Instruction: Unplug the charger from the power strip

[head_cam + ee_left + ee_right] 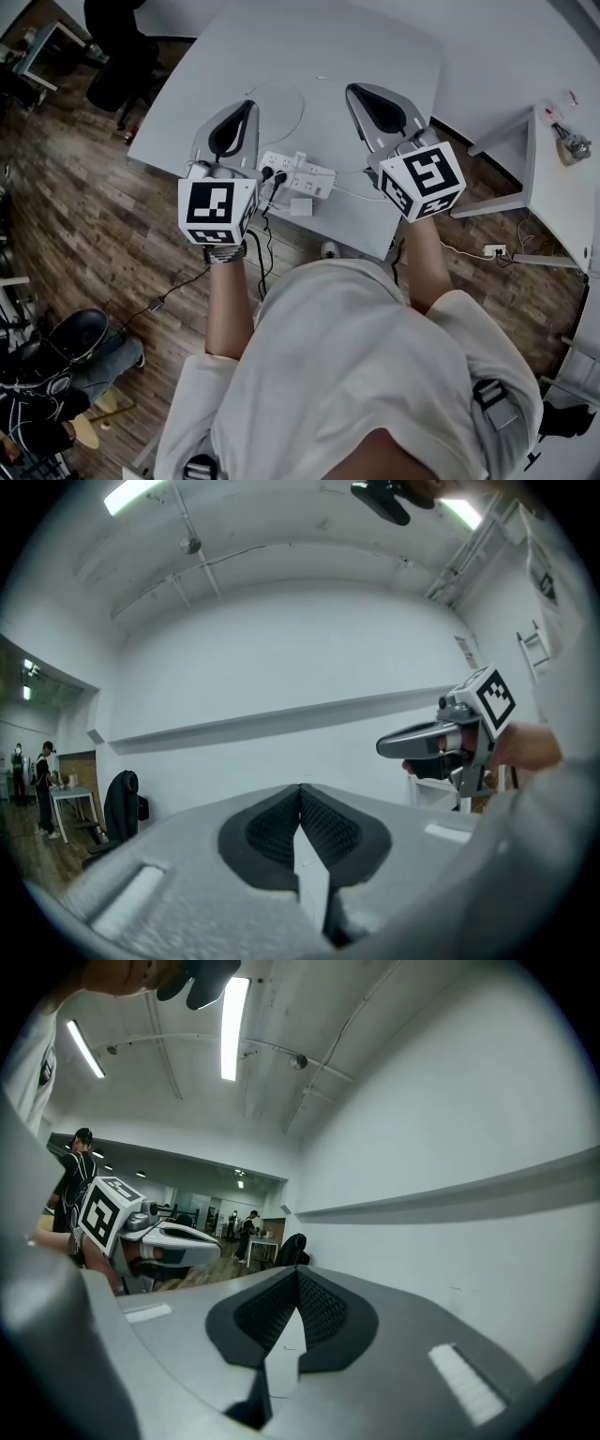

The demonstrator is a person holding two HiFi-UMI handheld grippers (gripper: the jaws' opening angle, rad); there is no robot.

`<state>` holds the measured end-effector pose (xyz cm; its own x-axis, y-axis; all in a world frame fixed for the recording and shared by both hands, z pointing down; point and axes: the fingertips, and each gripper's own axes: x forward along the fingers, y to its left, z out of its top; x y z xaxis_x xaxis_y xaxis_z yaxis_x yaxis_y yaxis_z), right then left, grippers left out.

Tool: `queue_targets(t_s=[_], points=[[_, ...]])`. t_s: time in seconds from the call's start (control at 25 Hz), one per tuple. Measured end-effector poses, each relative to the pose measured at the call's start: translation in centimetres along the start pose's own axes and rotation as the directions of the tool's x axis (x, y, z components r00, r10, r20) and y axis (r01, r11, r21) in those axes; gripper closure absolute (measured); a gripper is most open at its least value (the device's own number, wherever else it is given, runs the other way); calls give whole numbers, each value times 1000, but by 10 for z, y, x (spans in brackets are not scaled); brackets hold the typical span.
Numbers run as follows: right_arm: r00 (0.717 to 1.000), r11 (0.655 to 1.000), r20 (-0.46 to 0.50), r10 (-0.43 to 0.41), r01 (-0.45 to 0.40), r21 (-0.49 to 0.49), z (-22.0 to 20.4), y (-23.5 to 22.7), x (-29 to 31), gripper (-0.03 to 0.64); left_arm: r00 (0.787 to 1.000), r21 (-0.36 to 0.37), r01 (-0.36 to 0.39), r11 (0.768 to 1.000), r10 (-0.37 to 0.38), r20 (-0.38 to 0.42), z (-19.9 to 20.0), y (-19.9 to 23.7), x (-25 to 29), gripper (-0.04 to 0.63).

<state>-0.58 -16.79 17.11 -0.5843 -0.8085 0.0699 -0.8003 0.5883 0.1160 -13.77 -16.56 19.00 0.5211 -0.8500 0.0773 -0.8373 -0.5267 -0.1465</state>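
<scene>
Left gripper [246, 108] and right gripper [356, 92] are closed, empty. The small white charger block [301, 206] lies beside the white power strip [298, 174] near the white desk [281, 42] edge. Snagging its thin cable [352, 195] could drag it off.

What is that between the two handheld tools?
In the head view, a white power strip with black plugs lies on the table, between the left tool and the right tool.

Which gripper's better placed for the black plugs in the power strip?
Probably left: left gripper hovers beside the power strip's end with the black plugs; right gripper is beyond the other end.
</scene>
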Motion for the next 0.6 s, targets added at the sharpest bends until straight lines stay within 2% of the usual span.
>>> queue_targets(t_s=[0.12, 0.32, 0.6], points=[[1000, 1000, 4, 0, 0, -5, 3, 3, 1, 615, 1000, 22, 4, 1000, -4, -1, 1, -1, 0, 590], [1000, 1000, 11, -3, 3, -4, 3, 5, 1, 615, 999, -10, 39, 999, -39, 8, 0, -4, -1, 589], [1000, 1000, 13, 4, -4, -4, 3, 11, 3, 615, 999, -11, 50, 999, -49, 8, 0, -4, -2, 591]])
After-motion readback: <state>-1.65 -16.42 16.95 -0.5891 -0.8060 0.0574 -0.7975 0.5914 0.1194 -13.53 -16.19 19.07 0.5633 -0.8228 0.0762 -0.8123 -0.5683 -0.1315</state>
